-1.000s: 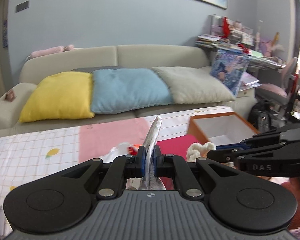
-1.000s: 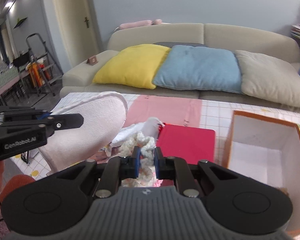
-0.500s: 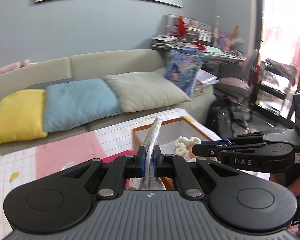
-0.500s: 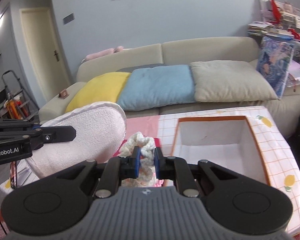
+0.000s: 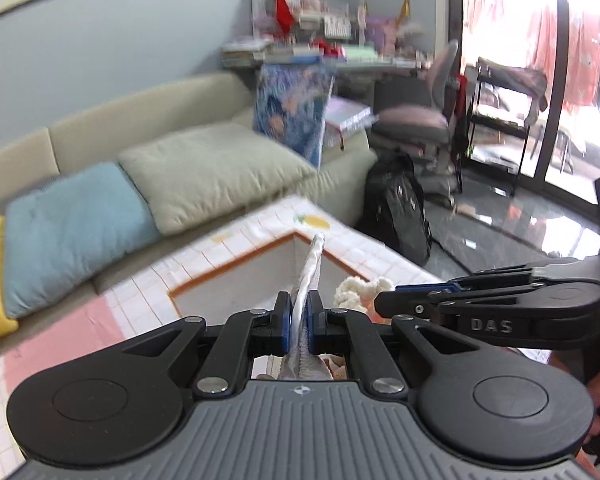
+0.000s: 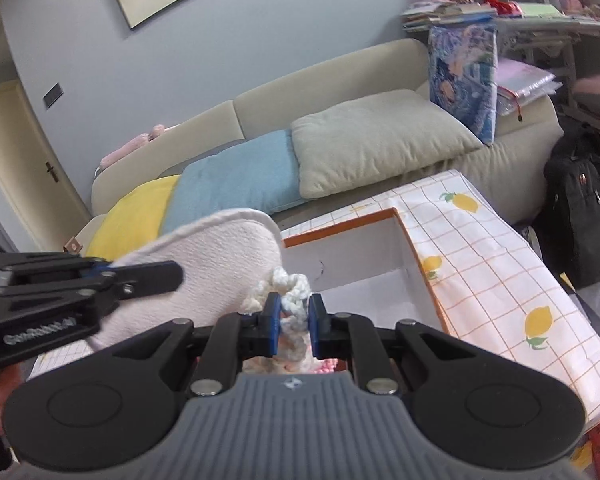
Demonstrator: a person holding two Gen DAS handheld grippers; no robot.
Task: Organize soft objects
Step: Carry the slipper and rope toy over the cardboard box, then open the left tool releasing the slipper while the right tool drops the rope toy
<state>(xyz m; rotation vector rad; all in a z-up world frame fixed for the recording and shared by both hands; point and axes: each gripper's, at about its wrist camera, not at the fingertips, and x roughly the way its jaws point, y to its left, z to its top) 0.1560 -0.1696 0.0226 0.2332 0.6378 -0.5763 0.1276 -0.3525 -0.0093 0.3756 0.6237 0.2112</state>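
Carrying two soft things to the box

We hold a flat pale pink terry pad (image 6: 204, 264) clamped edge-on in the left gripper (image 5: 299, 322), and a cream chunky-yarn knot (image 6: 290, 292) pinched in the right gripper (image 6: 293, 322), jaws slightly apart around it. Both hang at centre frame before the orange-rimmed white cardboard box (image 6: 416, 264) on the lemon-print worktop (image 6: 496, 280). Next, we judge, we must reach over the opening and release.

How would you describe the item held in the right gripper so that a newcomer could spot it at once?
Start at the orange-rimmed white box on the lemon-print tablecloth. In front of it, the right gripper is shut on a knotted cream rope piece. Unlike the flat pale pink terry pad beside it, it is chunky and twisted.
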